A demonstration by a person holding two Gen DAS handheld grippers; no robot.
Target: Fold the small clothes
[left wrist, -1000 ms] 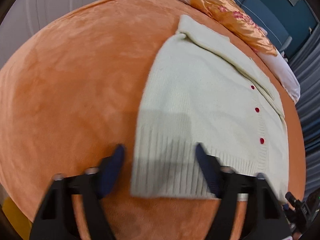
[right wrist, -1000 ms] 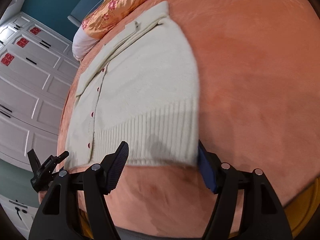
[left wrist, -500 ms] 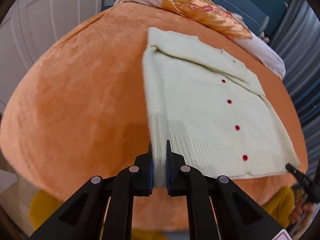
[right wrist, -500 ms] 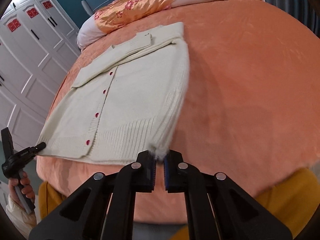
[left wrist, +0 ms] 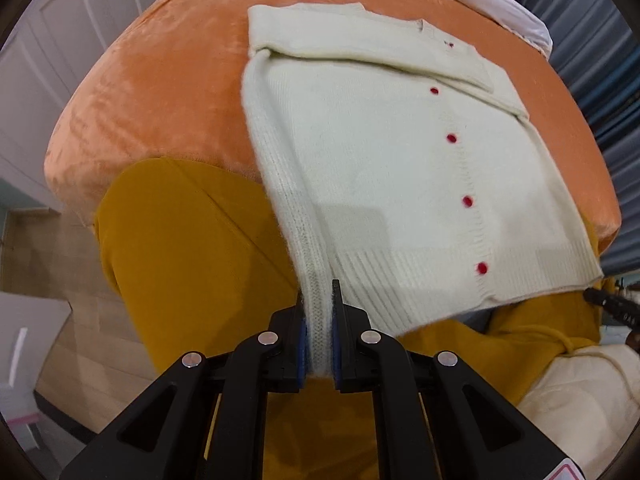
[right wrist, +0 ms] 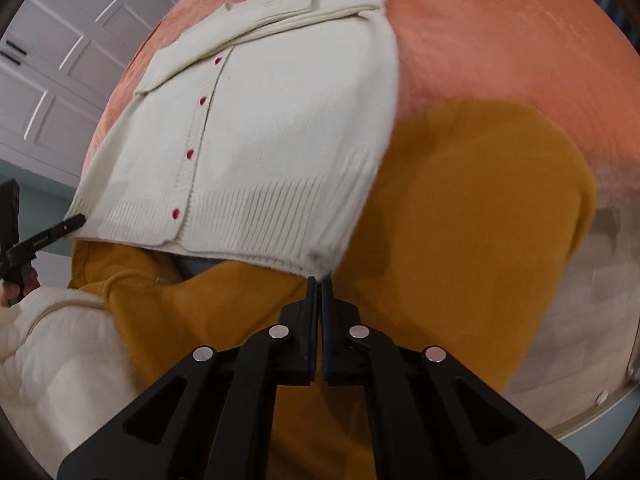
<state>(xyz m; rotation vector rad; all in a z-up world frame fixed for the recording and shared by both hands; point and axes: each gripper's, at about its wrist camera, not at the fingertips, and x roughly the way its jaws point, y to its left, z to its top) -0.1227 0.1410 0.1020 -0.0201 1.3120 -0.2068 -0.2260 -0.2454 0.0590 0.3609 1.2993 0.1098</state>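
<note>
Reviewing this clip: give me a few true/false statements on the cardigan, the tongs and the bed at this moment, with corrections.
1. The left tongs are shut on the cardigan hem corner. True.
2. The right tongs hang open above the cardigan. False: they are shut on its other hem corner.
3. The cardigan has blue buttons. False: the buttons are red.
4. The sleeves are folded across the chest. True.
5. The cardigan lies on a green bed. False: the bed is orange.
</note>
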